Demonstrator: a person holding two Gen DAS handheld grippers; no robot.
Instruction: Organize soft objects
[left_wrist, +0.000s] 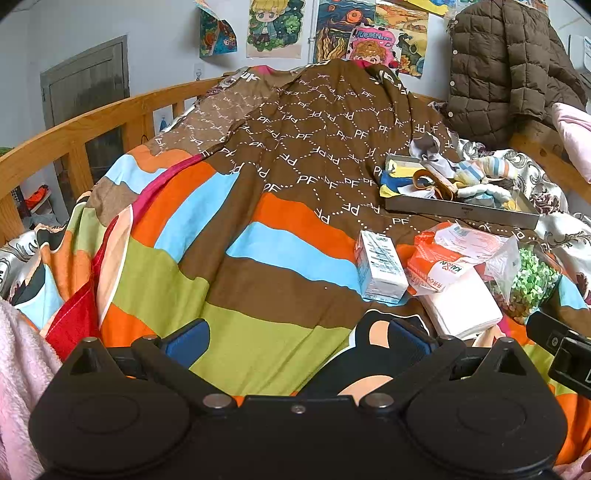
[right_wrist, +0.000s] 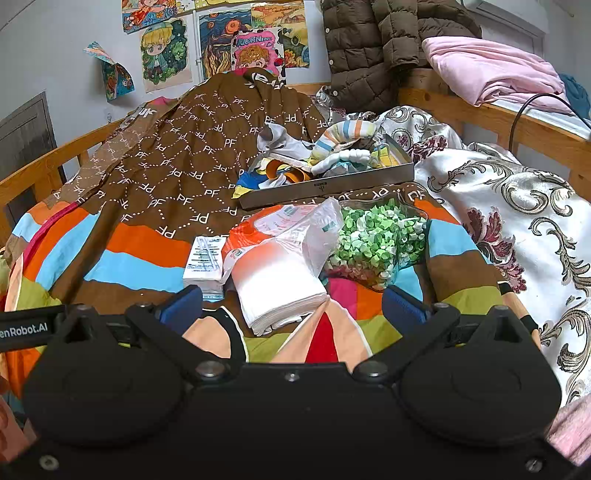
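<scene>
- The left gripper (left_wrist: 297, 339) hangs low over the bed with its two blue-padded fingers spread wide, and nothing is between them.
- The right gripper (right_wrist: 291, 302) is also spread wide and empty; it is just near of a stack of white paper napkins (right_wrist: 280, 291) that comes half out of an orange and clear plastic wrapper.
- Under both lies a thin cotton quilt cover (left_wrist: 236, 229), smooth but wrinkled, with wavy bands of orange, light blue, green and brown, and a brown part printed with white "PF" letters in dotted hexagons.
- On the far right side of this cover stands one shallow grey metal tray (right_wrist: 332, 186), rectangular, with low walls.
- In the tray I see a loose heap of small soft cloth pieces (right_wrist: 343, 151), some striped in pastel colours, some yellow and blue; I cannot count them.
- Left of the napkins lies one small white cardboard box (right_wrist: 205, 264) with blue print.
- Right of the napkins is one clear bag of small green and white folded paper stars (right_wrist: 373, 240).
- A shiny white satin blanket (right_wrist: 517, 229) with grey scrolls lies at the right.
- A brown quilted puffer jacket (left_wrist: 506, 66) hangs at the far right.
</scene>
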